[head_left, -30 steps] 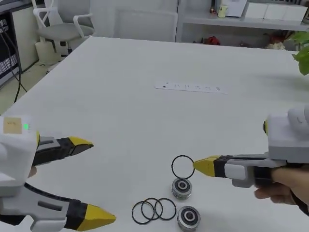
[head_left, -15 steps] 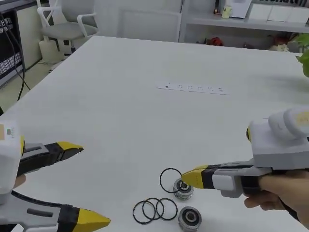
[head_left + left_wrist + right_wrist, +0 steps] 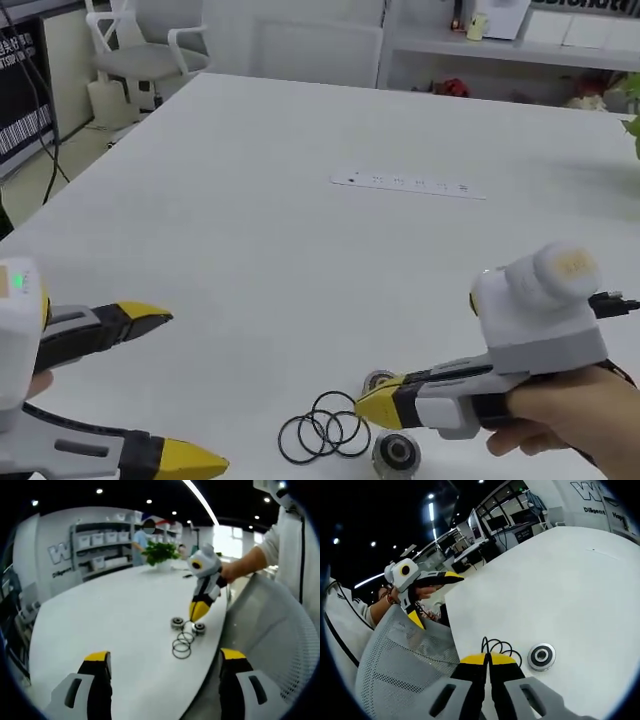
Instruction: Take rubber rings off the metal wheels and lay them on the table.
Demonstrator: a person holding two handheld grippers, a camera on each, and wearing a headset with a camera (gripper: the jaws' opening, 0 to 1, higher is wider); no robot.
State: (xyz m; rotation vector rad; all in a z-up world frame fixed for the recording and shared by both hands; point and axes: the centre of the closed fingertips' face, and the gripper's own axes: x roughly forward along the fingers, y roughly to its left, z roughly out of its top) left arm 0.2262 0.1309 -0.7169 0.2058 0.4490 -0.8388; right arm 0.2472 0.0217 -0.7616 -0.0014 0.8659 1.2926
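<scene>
Two jaws of the left gripper (image 3: 170,392) stand wide apart at the near left, well clear of the work; by the near edge of the table (image 3: 300,250) lie one metal wheel (image 3: 395,452) and the pile of rubber rings (image 3: 318,435), the right gripper (image 3: 372,406) much the nearer to both. Its jaws are pressed together, seemingly pinching one ring (image 3: 483,642) at the tip; its long axis runs right to left, so the pile lies just ahead and below; a second wheel (image 3: 378,381) sits just behind the tip, half hidden.

Bright, even ceiling light; fisheye edges
</scene>
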